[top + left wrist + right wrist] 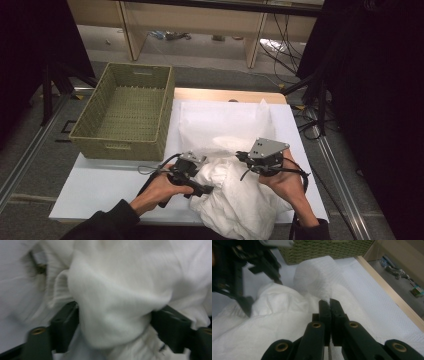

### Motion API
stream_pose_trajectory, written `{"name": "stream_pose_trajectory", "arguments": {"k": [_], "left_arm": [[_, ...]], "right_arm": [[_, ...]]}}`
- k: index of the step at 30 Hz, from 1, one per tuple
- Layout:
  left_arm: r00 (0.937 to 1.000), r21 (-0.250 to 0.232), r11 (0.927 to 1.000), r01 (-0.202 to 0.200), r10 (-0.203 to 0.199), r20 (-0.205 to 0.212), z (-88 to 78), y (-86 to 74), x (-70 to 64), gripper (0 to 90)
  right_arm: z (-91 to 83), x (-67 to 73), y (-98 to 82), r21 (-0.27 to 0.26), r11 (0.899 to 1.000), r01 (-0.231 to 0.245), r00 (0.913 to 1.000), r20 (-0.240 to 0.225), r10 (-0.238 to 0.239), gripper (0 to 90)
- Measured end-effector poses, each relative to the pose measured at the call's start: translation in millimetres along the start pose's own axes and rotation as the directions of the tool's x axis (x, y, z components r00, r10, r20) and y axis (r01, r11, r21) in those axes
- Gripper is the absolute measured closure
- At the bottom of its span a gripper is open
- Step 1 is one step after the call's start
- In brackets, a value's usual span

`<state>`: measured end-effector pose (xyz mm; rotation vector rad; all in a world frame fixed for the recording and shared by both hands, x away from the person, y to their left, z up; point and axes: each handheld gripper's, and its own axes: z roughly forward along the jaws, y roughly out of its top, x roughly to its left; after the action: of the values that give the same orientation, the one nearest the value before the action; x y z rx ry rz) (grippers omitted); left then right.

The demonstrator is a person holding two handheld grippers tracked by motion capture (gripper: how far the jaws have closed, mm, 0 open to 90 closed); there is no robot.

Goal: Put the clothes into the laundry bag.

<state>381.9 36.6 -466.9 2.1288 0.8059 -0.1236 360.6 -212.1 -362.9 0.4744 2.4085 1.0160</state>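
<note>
The right gripper (329, 302) is clamped shut on a thin fold of translucent plastic bag (317, 277), its hand (287, 182) angled in from the desk's near right corner. The left gripper (113, 320) stands apart around a bulge of white garment (112, 297), pads not visibly pressing. The garment lies heaped at the desk's (95, 185) near edge. A woven basket (125, 142) sits at the far left corner.

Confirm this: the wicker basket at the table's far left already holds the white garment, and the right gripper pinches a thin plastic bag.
Wrong on the basket. The high view shows the basket empty; the garment lies on the table near the person. The right gripper does pinch the bag.
</note>
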Motion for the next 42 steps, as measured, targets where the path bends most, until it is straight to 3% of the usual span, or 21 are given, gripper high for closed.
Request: {"name": "stream_pose_trajectory", "arguments": {"k": [2,4,7,9,10,12,14,16,19,22,24,26,28,32,33,35,36,38,39,42], "left_arm": [[0.9991,-0.031,0.9992,-0.027,0.028,0.033,10.5,6.8,-1.5,47.3],[0.9935,-0.069,0.9927,-0.099,0.103,0.049,12.1,20.1,-9.6,69.8],[0.9900,-0.115,0.9866,-0.116,0.124,0.067,13.0,36.6,-21.0,74.9],[0.9912,-0.137,0.9833,-0.119,0.126,0.041,15.3,48.3,-21.5,75.5],[0.9970,-0.146,0.9864,-0.075,0.077,0.009,17.4,51.6,-17.6,76.0],[0.9994,-0.156,0.9877,-0.003,-0.002,-0.033,24.2,54.8,-3.7,76.4],[0.9943,-0.154,0.9870,0.047,-0.061,-0.088,34.3,54.1,12.8,75.8],[0.9903,-0.149,0.9852,0.085,-0.100,-0.096,40.6,52.3,21.0,73.2],[0.9912,-0.130,0.9899,0.056,-0.071,-0.112,33.7,52.2,16.7,62.1],[0.9895,-0.101,0.9949,-0.003,-0.011,-0.144,10.6,47.4,4.4,43.2],[0.9880,-0.106,0.9942,-0.013,-0.004,-0.155,-3.7,40.0,-5.5,34.6],[0.9918,-0.106,0.9943,-0.015,0.001,-0.128,-15.8,31.6,-14.5,26.7],[0.9940,-0.107,0.9937,-0.034,0.023,-0.107,-20.2,24.6,-24.8,24.5],[0.9963,-0.081,0.9942,-0.070,0.066,-0.055,-7.1,23.0,-40.8,15.4],[0.9974,-0.074,0.9951,-0.066,0.064,-0.033,-1.3,25.3,-42.4,15.5],[0.9993,-0.069,0.9975,-0.014,0.011,-0.035,11.9,31.7,-44.0,15.3],[0.9990,-0.065,0.9978,-0.014,0.012,-0.042,16.2,33.7,-44.0,15.2],[0.9963,-0.054,0.9967,-0.060,0.057,-0.064,26.9,39.0,-40.4,16.2],[0.9961,-0.058,0.9970,-0.052,0.048,-0.074,31.3,40.9,-38.2,23.2],[0.9952,-0.110,0.9918,-0.065,0.057,-0.079,32.3,45.1,-30.1,57.3]], "right_arm": [[0.5,0.9,-0.4,0.004,1.000,-0.010,0.9999,-0.004,0.010,90.0],[0.9,1.9,-0.8,0.006,1.000,-0.017,0.9999,-0.002,0.017,90.0],[0.4,0.4,-1.4,0.004,1.000,0.002,1.0000,-0.002,-0.002,90.0],[-2.5,0.1,-1.3,0.002,1.000,-0.004,1.0000,0.006,0.004,90.0],[-4.2,-0.8,-1.3,-0.002,1.000,-0.002,1.0000,0.009,0.002,90.0],[-7.5,-1.7,-1.4,-0.019,1.000,0.000,1.0000,0.006,0.000,90.0],[-12.7,1.1,0.0,-0.025,1.000,-0.009,0.9999,-0.006,0.009,90.0],[-15.2,4.1,1.9,-0.027,1.000,0.009,0.9999,-0.008,-0.009,90.0],[-14.7,4.1,1.0,-0.012,1.000,0.010,0.9999,-0.004,-0.010,90.0],[-13.7,0.1,-4.3,-0.005,1.000,-0.009,1.0000,0.002,0.009,90.0],[-13.7,-2.1,-6.1,-0.008,1.000,-0.021,0.9998,0.002,0.021,90.0],[-13.9,-2.7,-5.4,-0.008,1.000,-0.018,0.9998,0.007,0.018,90.0],[-13.5,-2.5,-4.9,-0.008,1.000,-0.011,0.9998,0.014,0.011,90.0],[-11.7,-2.2,-4.8,-0.003,1.000,-0.018,0.9998,0.009,0.018,90.0],[-11.4,-2.2,-5.2,-0.001,1.000,-0.017,0.9998,0.007,0.017,90.0],[-10.7,-2.5,-6.1,0.001,1.000,-0.018,0.9998,0.009,0.018,90.0],[-10.5,-3.0,-6.7,-0.002,1.000,-0.015,0.9998,0.011,0.015,90.0],[-9.9,-3.5,-7.8,-0.001,1.000,-0.020,0.9998,0.006,0.020,90.0],[-10.0,-3.6,-8.3,0.001,1.000,-0.028,0.9996,0.004,0.028,90.0],[-11.5,-4.6,-9.5,0.004,0.999,-0.036,0.9993,0.002,0.036,90.0]]}}
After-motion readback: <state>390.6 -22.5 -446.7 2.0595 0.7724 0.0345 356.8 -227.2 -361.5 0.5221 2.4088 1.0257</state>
